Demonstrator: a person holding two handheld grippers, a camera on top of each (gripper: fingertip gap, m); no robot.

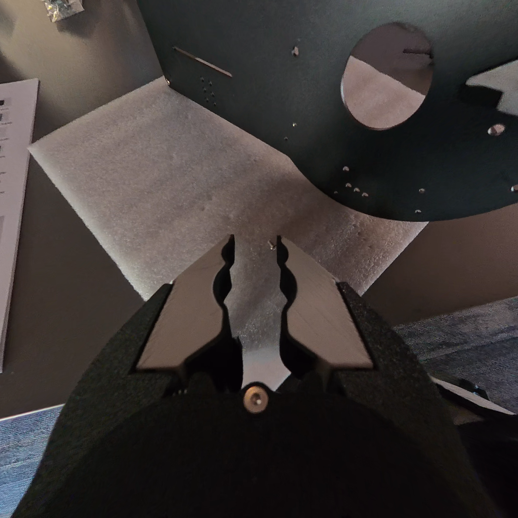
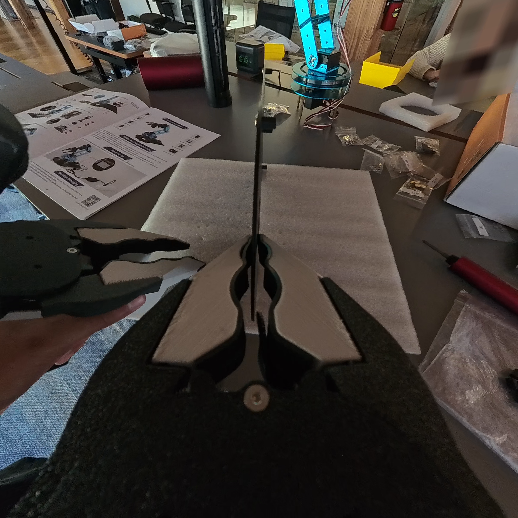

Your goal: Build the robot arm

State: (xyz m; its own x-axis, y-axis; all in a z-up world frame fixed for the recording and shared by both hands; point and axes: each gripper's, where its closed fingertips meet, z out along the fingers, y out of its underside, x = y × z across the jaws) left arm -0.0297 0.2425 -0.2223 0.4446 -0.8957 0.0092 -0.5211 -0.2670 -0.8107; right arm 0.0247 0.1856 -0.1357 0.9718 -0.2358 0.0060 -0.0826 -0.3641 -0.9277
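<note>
My right gripper [image 2: 255, 238] is shut on the near edge of a thin black metal plate [image 2: 257, 182] and holds it upright, edge-on, over a white foam sheet [image 2: 322, 224]. In the left wrist view the plate [image 1: 280, 112] shows its flat face, with a large round hole [image 1: 386, 81], a slot and several small holes. My left gripper [image 1: 255, 238] is open just above the foam sheet [image 1: 154, 168], left of the plate. A tiny silver screw [image 1: 271, 245] lies on the foam right beside its right fingertip. The left gripper also shows in the right wrist view [image 2: 196, 254], held by a hand [image 2: 56, 330].
An open instruction booklet [image 2: 112, 151] lies to the left. Several small bags of hardware [image 2: 392, 159] and an orange and white box [image 2: 482, 173] are on the right. A red-handled screwdriver [image 2: 482, 277] lies at right. A blue robot arm [image 2: 322, 56] stands behind on the dark table [image 2: 308, 140]. The tips of one gripper are about 12 cm away from the tips of the other. It is some 25 cm from my right tips to the red-handled screwdriver [image 2: 482, 277].
</note>
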